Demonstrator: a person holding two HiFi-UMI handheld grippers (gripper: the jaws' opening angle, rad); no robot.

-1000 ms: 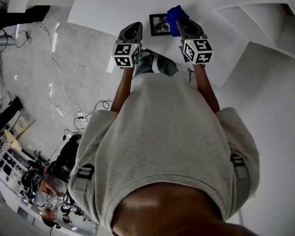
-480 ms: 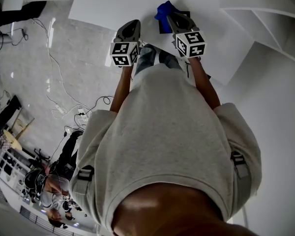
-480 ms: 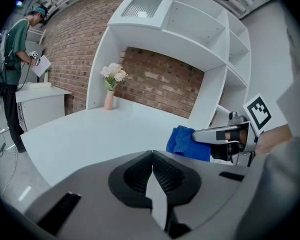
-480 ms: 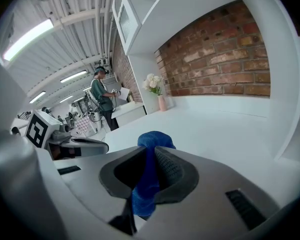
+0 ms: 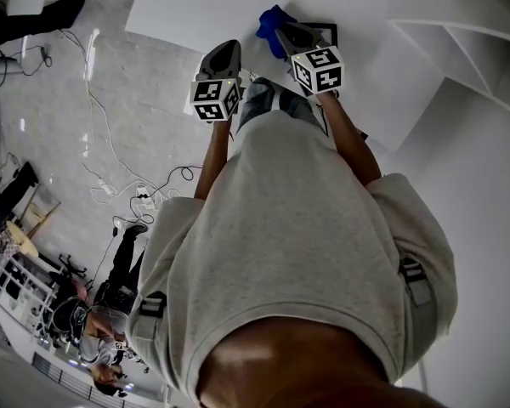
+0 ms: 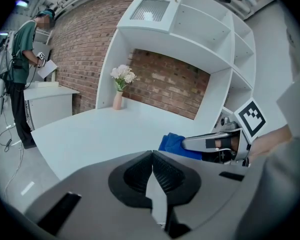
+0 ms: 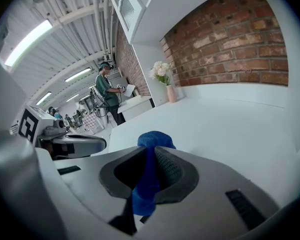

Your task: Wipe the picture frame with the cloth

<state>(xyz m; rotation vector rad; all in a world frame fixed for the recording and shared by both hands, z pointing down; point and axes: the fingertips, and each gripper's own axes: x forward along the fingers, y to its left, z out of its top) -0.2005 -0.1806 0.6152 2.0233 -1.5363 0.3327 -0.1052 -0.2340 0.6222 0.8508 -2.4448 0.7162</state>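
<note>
White tabletop [image 5: 195,11] fills the top of the head view, with a white shelf unit [image 6: 210,44] at its back; a small dark picture frame [image 5: 330,34] lies on it, largely hidden under the right gripper [image 5: 282,32]. Right gripper's jaws are clamped on a bunched blue cloth [image 7: 151,143]; the cloth pokes past the tips by the frame's left side; contact with the frame not discernible. Left gripper [image 6: 151,159] is just beside it, near the tabletop's front edge; jaws pressed together, nothing between them.

Bright, even light is cast by ceiling strips [image 7: 21,43]; straight lines are bowed and corners blackened in both gripper views.
</note>
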